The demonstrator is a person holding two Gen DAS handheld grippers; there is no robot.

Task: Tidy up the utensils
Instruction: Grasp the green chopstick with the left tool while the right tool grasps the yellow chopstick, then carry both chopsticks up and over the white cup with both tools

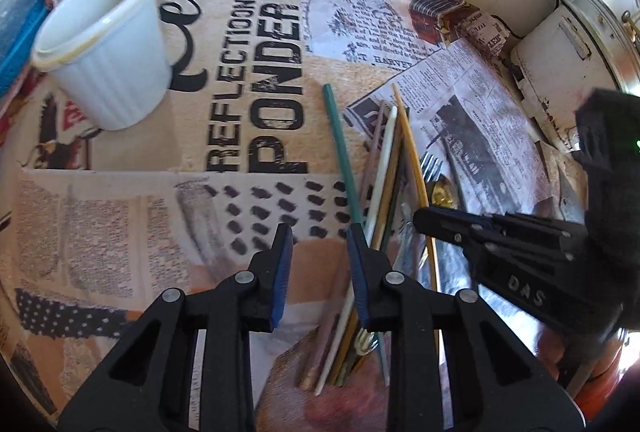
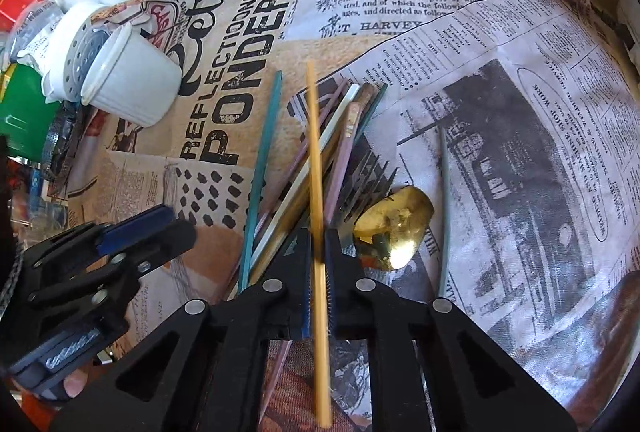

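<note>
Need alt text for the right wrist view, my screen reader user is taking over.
The right tool is shut on a yellow chopstick above a pile of coloured chopsticks, a fork and a gold spoon on a newsprint-patterned cloth. The left tool is at lower left; a white cup lies tipped beyond.

- tablecloth (image 2: 520,135): beige and white newspaper print, black lettering, black dots;
- cup (image 1: 108,43): white, ribbed;
- chopsticks: one yellow chopstick (image 2: 316,167); one teal chopstick (image 1: 340,147); others white, mauve, olive;
- spoon (image 2: 394,232): shiny gold;
- left gripper (image 1: 320,244) and right gripper (image 2: 319,244): black, blue pads (image 1: 280,272).
</note>
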